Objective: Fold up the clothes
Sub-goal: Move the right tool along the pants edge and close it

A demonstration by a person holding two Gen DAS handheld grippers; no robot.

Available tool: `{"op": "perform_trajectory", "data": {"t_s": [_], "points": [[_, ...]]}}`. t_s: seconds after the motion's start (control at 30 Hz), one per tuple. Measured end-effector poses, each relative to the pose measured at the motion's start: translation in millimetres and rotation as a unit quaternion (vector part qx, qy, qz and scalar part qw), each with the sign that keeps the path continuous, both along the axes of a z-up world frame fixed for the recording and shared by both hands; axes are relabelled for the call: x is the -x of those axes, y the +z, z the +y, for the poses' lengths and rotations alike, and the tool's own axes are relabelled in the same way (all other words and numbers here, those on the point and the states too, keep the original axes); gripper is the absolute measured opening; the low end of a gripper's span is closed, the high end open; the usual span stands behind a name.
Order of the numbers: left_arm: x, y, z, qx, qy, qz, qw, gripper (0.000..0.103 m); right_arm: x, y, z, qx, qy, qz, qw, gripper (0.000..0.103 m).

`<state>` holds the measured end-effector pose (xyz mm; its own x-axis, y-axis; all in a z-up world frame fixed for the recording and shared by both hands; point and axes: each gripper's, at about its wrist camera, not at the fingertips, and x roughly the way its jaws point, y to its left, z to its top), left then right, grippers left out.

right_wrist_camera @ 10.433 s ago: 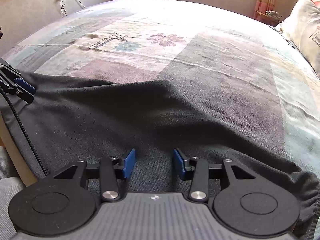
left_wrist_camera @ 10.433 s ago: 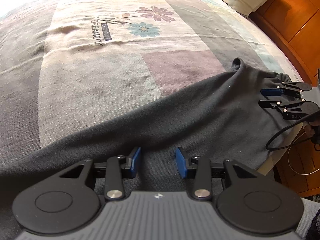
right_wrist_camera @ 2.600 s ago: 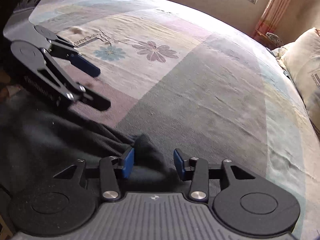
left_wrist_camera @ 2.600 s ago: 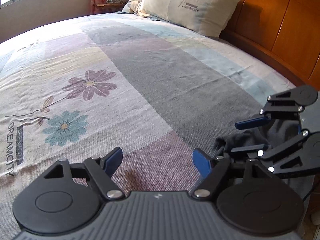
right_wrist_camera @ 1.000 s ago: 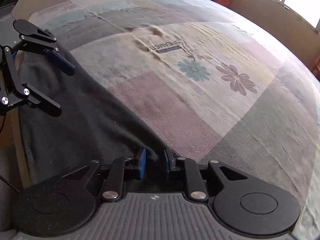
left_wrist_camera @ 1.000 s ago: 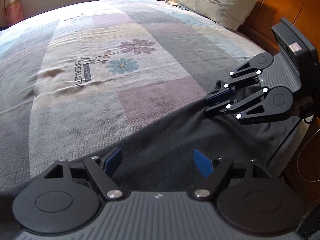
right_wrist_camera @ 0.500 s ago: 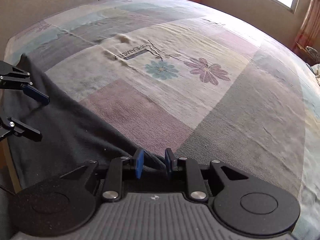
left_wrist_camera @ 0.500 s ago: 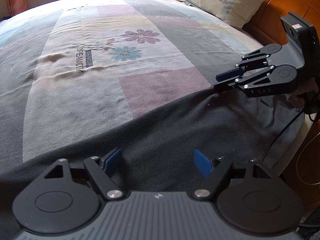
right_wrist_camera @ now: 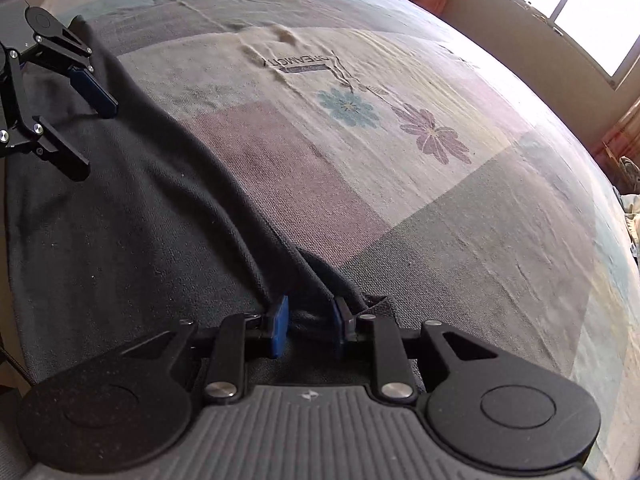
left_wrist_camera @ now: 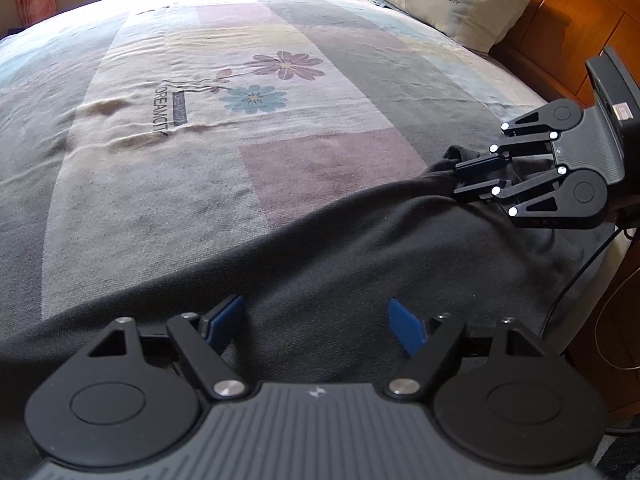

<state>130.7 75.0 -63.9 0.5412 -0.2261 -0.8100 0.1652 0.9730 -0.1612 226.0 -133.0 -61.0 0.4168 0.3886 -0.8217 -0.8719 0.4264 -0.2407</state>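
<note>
Right gripper (right_wrist_camera: 308,324) seems to pinch the dark garment's (left_wrist_camera: 360,248) far corner, while the wide-open, empty left gripper (left_wrist_camera: 320,320) hovers over its other end.

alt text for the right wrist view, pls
The right gripper has a bunched fold of the dark garment between its narrowly spaced blue pads at the bed's near edge. The garment stretches left to the left gripper, whose jaws stand open over it, on a patchwork bedspread printed with flowers.
</note>
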Motion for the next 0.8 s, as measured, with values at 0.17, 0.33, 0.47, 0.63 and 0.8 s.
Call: {"op": "perform_trajectory", "data": {"t_s": [0.17, 0.33, 0.47, 0.63, 0.8], "points": [[0, -1, -3, -0.004, -0.003, 0.001, 1.0000, 0.083, -16, 2, -3, -0.019, -0.026, 0.048, 0.998, 0.027], [0, 0, -3, -0.001, -0.001, 0.001, 1.0000, 0.083, -14, 3, 10, 0.000, -0.014, 0.009, 1.000, 0.003], [-1, 2, -1, 0.005, 0.002, 0.001, 1.0000, 0.083, -22, 3, 19, 0.000, -0.021, -0.033, 0.999, 0.003], [1, 7, 1, 0.005, 0.001, -0.007, 1.0000, 0.083, -37, 23, 7, -0.045, -0.087, -0.057, 0.994, 0.001], [3, 12, 1, 0.005, -0.001, -0.013, 0.9999, 0.083, -12, 41, -11, -0.068, -0.086, -0.024, 0.994, 0.003]]}}
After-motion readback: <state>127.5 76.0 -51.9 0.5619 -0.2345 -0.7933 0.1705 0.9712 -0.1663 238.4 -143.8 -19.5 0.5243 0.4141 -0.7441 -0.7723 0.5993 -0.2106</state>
